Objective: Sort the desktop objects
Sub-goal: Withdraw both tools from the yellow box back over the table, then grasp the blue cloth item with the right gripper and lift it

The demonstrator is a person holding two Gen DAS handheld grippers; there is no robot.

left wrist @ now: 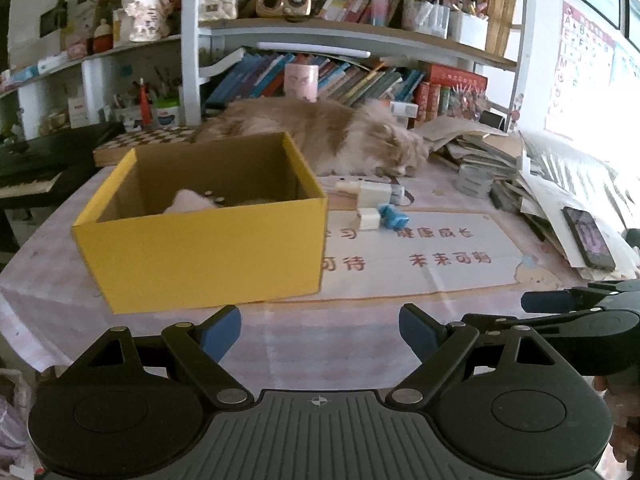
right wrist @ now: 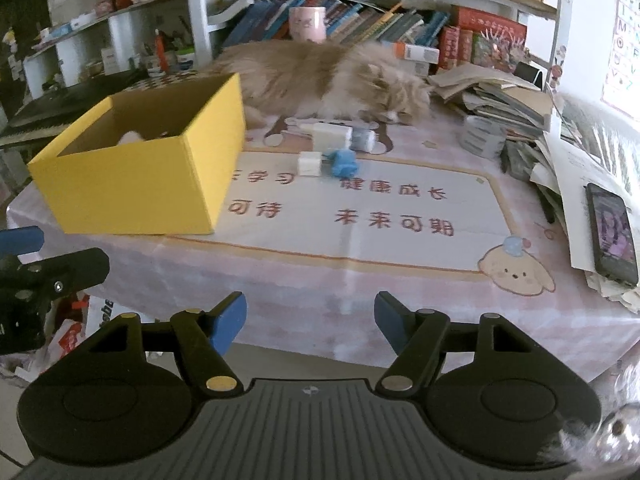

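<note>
A yellow cardboard box (left wrist: 208, 248) (right wrist: 136, 184) stands open on the pink tablecloth at the left, with a pale soft item inside it. To the right of it lie a small white block (left wrist: 368, 218) (right wrist: 309, 163), a blue object (left wrist: 394, 216) (right wrist: 344, 163), and a larger white charger (left wrist: 372, 191) (right wrist: 330, 133) behind them. My left gripper (left wrist: 320, 334) hovers open over the near table edge, nothing between its fingers. My right gripper (right wrist: 310, 322) is also open and empty, in front of the table edge. Each gripper shows at the side of the other's view.
A fluffy cat (left wrist: 332, 136) (right wrist: 332, 80) lies asleep across the back of the table. A messy stack of papers and books (left wrist: 520, 168) (right wrist: 532, 120) fills the right side, with a phone (left wrist: 588, 238) (right wrist: 612, 236) on top. Bookshelves (left wrist: 360, 32) rise behind.
</note>
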